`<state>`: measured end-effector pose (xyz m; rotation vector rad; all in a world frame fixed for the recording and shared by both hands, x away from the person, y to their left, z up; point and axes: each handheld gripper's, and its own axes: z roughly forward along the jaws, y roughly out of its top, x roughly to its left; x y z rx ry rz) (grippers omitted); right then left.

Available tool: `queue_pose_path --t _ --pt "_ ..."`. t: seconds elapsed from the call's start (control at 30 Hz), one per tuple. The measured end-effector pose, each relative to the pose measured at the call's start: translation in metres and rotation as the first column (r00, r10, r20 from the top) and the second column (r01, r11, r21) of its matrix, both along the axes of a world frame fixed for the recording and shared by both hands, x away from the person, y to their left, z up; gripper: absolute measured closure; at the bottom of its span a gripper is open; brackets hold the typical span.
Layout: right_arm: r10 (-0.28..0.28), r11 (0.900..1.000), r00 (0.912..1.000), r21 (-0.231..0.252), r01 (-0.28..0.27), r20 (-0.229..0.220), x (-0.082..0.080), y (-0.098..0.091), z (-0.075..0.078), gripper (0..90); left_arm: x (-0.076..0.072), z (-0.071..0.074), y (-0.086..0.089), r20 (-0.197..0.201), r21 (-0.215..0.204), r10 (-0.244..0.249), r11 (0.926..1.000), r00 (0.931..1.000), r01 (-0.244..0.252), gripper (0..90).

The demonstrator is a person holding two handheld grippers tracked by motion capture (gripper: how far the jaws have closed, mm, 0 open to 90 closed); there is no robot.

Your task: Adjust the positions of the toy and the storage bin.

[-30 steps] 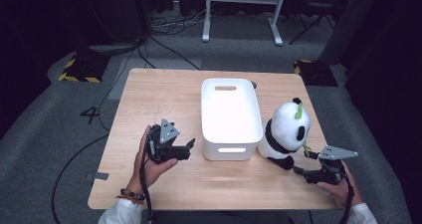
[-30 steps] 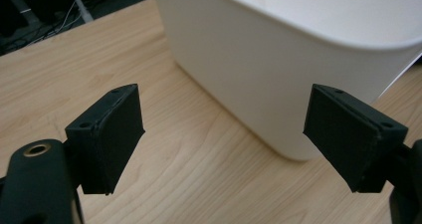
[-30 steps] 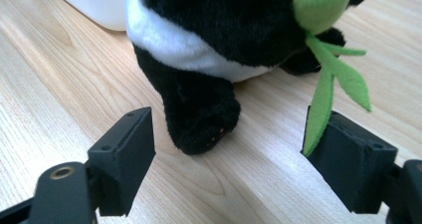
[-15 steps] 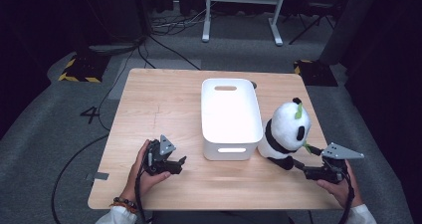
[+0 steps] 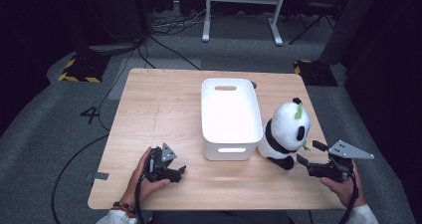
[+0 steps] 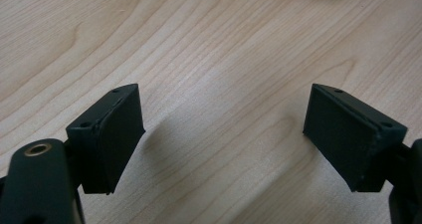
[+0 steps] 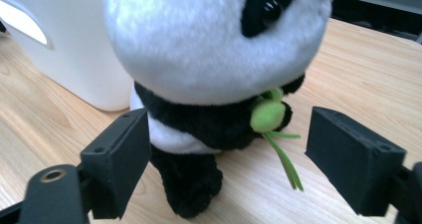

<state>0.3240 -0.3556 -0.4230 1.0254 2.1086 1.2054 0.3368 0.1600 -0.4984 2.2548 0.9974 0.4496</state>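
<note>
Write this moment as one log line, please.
left claw: open, over table | right claw: open, facing panda toy | bin: beside the panda

One bench (image 5: 164, 104), of pale wood. On it stand two things in all: one white bin (image 5: 230, 115) at the middle, and one plush panda (image 5: 285, 130) just right of the bin.

The bin has two handle slots that can be seen, one in its far wall and one in its near wall.

The panda carries two green sprigs, one on top of its head and one at its chest.

There are two hand-held grippers: the left hand-held gripper (image 5: 175, 170) at the near left of the bench and the right hand-held gripper (image 5: 304, 153) at the near right, each with two black jaws set apart. Two hands hold them, one each.

One bracelet (image 5: 121, 208) is on the left wrist.
</note>
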Motion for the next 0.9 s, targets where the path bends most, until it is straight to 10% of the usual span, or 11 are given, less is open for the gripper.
queue_pose_path --t 0.47,0.9 --pt "-0.099 0.9939 0.995 0.05 0.099 0.011 0.013 0.029 -0.004 9.9 0.008 -0.006 0.009 -0.038 -0.071 0.001 0.9975 0.9993 -0.003 10.8" --pt "-0.084 0.9955 0.9962 -0.041 0.085 0.022 0.042 0.041 -0.007 4.7 0.009 -0.006 0.009 -0.038 -0.069 -0.002 0.9976 0.9993 0.0 9.7"
